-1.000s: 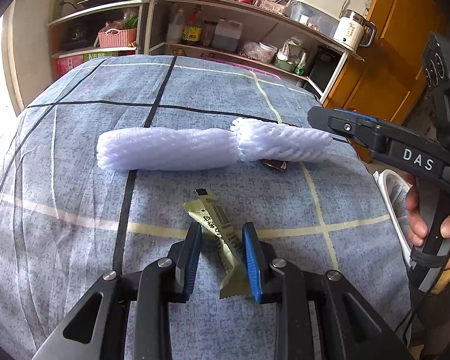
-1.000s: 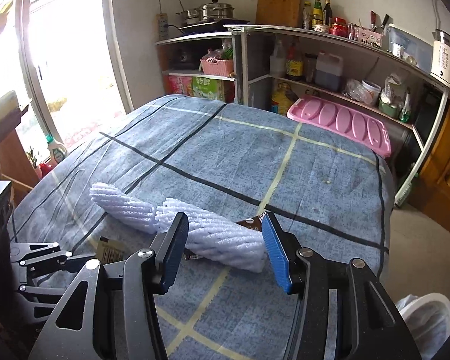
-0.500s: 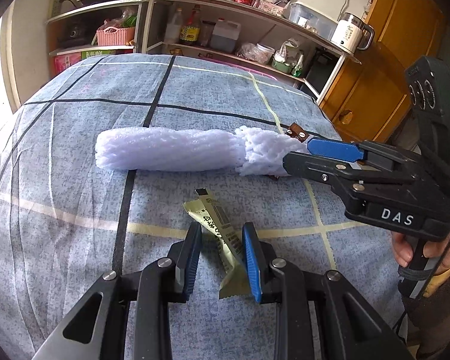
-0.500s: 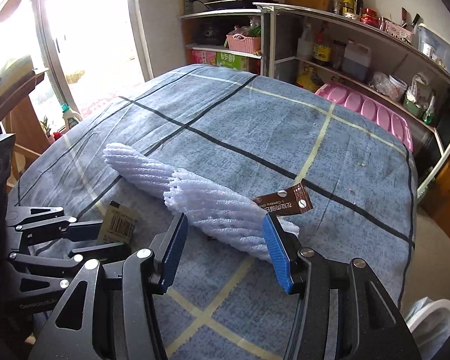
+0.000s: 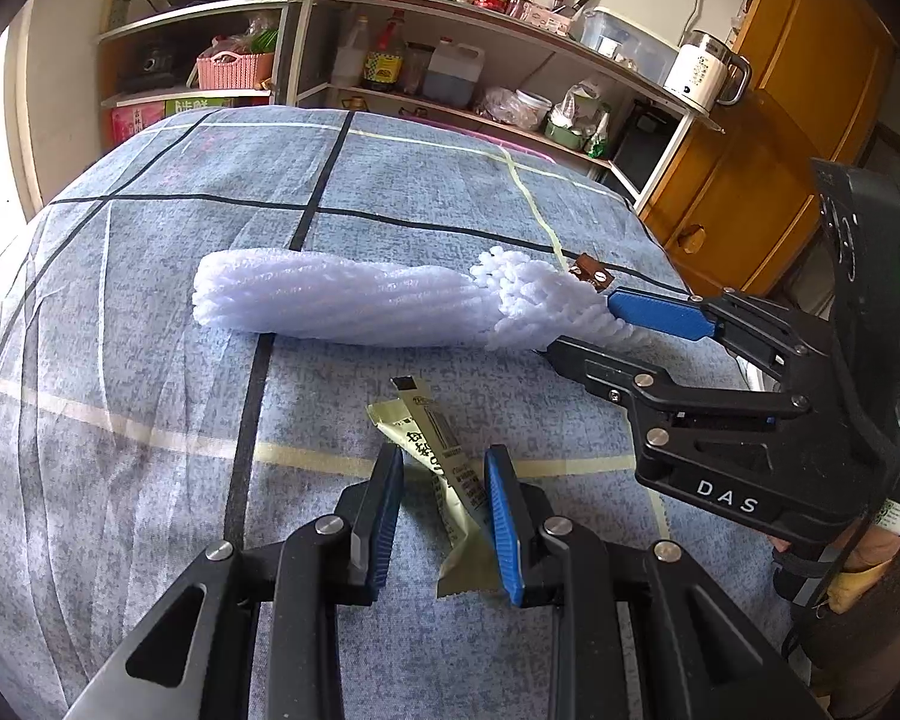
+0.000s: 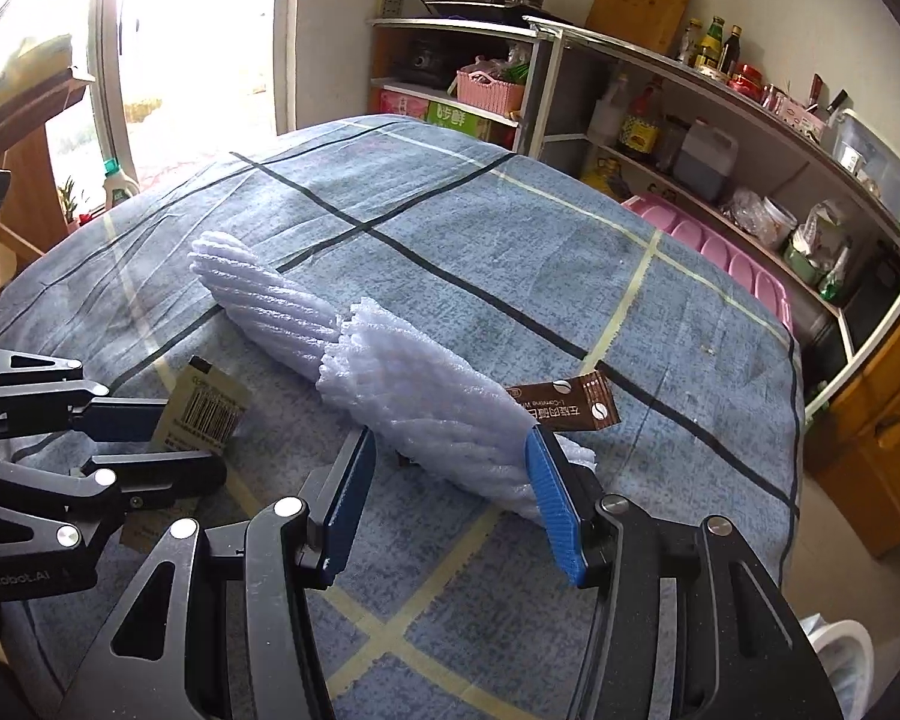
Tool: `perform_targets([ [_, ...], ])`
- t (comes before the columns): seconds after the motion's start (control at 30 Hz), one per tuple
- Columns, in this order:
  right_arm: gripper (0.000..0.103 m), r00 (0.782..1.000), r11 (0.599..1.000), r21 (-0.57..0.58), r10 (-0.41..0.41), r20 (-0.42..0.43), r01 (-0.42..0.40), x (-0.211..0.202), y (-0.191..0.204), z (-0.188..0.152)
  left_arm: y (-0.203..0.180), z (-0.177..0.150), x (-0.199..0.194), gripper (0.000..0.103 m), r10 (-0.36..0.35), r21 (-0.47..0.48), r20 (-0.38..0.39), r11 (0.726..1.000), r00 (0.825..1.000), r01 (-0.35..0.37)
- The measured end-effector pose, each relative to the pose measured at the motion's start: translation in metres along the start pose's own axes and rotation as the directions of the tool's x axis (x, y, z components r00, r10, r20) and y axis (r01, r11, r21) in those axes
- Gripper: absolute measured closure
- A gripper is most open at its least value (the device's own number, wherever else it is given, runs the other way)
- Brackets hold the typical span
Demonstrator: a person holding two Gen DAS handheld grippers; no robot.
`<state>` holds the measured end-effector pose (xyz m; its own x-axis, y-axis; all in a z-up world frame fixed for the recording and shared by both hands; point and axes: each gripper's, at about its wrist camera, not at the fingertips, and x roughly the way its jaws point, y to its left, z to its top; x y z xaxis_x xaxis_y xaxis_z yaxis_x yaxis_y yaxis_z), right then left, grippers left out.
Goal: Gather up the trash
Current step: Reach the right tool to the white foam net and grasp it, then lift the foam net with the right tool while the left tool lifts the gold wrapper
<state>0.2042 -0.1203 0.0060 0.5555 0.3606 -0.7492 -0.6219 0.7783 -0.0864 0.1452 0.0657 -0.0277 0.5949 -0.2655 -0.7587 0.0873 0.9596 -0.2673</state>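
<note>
Two white foam net sleeves lie end to end on the blue checked cloth (image 5: 120, 360): the far sleeve (image 6: 258, 288) and the near sleeve (image 6: 426, 402). A brown sachet wrapper (image 6: 570, 408) rests against the near sleeve. My right gripper (image 6: 450, 441) is open and straddles that sleeve's near end, one pad on each side. In the left wrist view it reaches in from the right (image 5: 585, 327) to the sleeve (image 5: 534, 306). My left gripper (image 5: 444, 459) is shut on a yellow-green sachet wrapper (image 5: 444, 456), gripped across its width and held off the cloth.
Shelves with bottles, jars and a pink basket (image 6: 489, 87) line the far side. A pink tray (image 6: 720, 264) sits past the cloth's far edge. A white bin (image 6: 840, 654) stands at the lower right, beside wooden cabinets (image 5: 768, 138). A hand (image 5: 864, 558) holds the right gripper.
The right gripper came in from the right, sank and rolled, and now straddles the near sleeve's end. The brown wrapper tipped up into view. The left gripper and its wrapper stayed put.
</note>
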Motion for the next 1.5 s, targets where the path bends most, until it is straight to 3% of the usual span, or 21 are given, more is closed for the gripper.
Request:
perform_targets([
  [0.2, 0.080, 0.999, 0.998, 0.055, -0.037, 0.023, 0.036, -0.006, -0.008, -0.003, -0.002, 0.000, 0.000, 0.075, 0.013, 0.009, -0.002, 1.000, 1.000, -0.013],
  [0.33, 0.089, 0.999, 0.996, 0.087, -0.032, 0.029, 0.029, -0.011, -0.010, -0.005, -0.001, 0.000, -0.001, 0.080, 0.017, 0.004, -0.004, 1.000, 1.000, -0.017],
  [0.6, 0.090, 0.998, 0.980, 0.198, 0.008, 0.057, -0.019, -0.031, -0.017, -0.011, -0.006, -0.003, -0.006, 0.087, 0.009, 0.006, 0.001, 1.000, 1.000, -0.009],
  [1.03, 0.090, 0.996, 0.931, 0.362, 0.018, 0.086, -0.048, -0.071, -0.029, -0.037, -0.032, 0.000, -0.026, 0.088, -0.019, 0.057, 0.049, 0.998, 0.999, 0.016],
  [1.23, 0.090, 0.993, 0.920, 0.386, 0.026, 0.118, -0.069, -0.087, -0.027, -0.047, -0.027, -0.004, -0.026, 0.088, 0.024, 0.029, 0.055, 0.999, 0.998, -0.026],
  [1.33, 0.090, 0.992, 0.917, 0.392, 0.033, 0.125, -0.079, -0.090, -0.024, -0.049, -0.026, -0.003, -0.025, 0.073, 0.139, 0.046, 0.061, 0.989, 0.988, -0.142],
  [1.37, 0.090, 0.991, 0.916, 0.392, 0.036, 0.129, -0.084, -0.091, -0.024, -0.049, -0.025, -0.003, -0.023, 0.066, 0.143, 0.042, 0.056, 0.988, 0.988, -0.146],
  [1.43, 0.090, 0.990, 0.915, 0.393, 0.036, 0.138, -0.088, -0.093, -0.023, -0.050, -0.021, -0.004, -0.018, 0.065, 0.113, 0.025, 0.035, 0.993, 0.993, -0.114],
  [1.5, 0.090, 0.989, 0.915, 0.392, 0.045, 0.143, -0.098, -0.094, -0.022, -0.049, -0.018, -0.005, -0.012, 0.065, 0.125, 0.025, 0.019, 0.992, 0.992, -0.125],
])
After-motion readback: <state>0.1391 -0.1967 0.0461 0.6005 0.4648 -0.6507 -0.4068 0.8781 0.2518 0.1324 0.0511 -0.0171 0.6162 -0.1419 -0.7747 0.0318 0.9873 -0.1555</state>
